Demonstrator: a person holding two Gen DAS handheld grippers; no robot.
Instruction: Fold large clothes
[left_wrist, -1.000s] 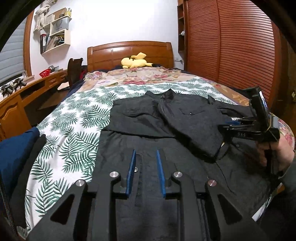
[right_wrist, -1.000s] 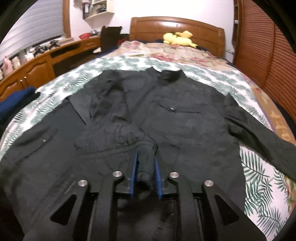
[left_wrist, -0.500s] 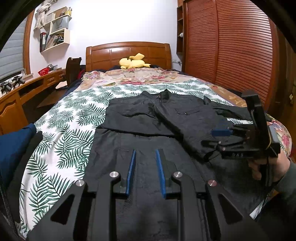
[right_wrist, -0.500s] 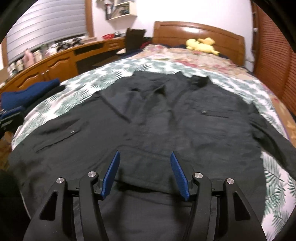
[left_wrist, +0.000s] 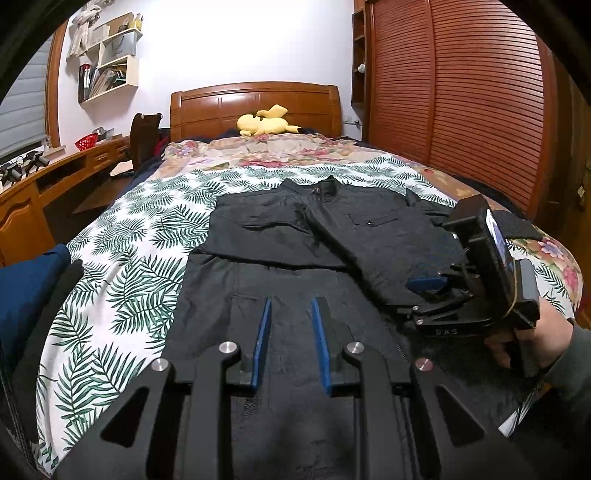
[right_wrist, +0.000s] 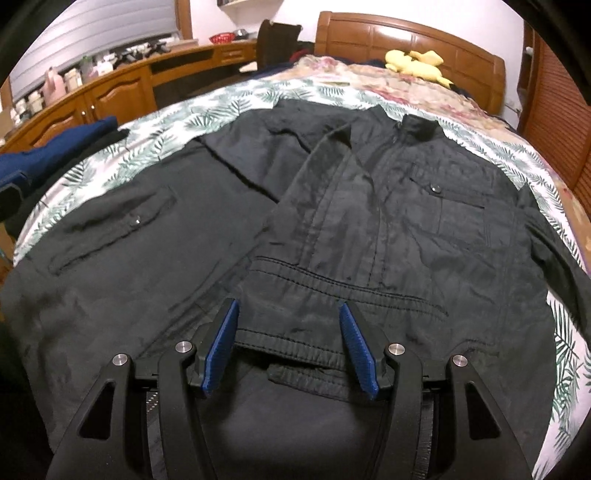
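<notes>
A black jacket (left_wrist: 280, 229) lies front-up on the fern-print bed cover (left_wrist: 122, 280). One sleeve (right_wrist: 332, 184) is folded slantwise across its chest, and the sleeve's cuff (right_wrist: 303, 339) rests on the lower front. My right gripper (right_wrist: 287, 306) is open just above that cuff, its blue pads (right_wrist: 221, 354) wide apart and not pressing on it. The left wrist view shows the same gripper (left_wrist: 424, 291) from the side, held by a hand (left_wrist: 532, 339). My left gripper (left_wrist: 290, 301) hovers over the jacket's hem area, its jaws narrowly apart with nothing between them. The other sleeve (right_wrist: 554, 236) trails off to the right.
A folded blue garment (left_wrist: 26, 295) sits at the bed's left edge. A wooden desk (left_wrist: 22, 206) runs along the left wall. Slatted wardrobe doors (left_wrist: 461, 103) stand on the right. A yellow plush toy (left_wrist: 264, 123) lies by the headboard.
My right gripper opened and let go of the sleeve cuff, which now lies flat on the jacket's front. It also sank and drew back a little. The left gripper stayed put.
</notes>
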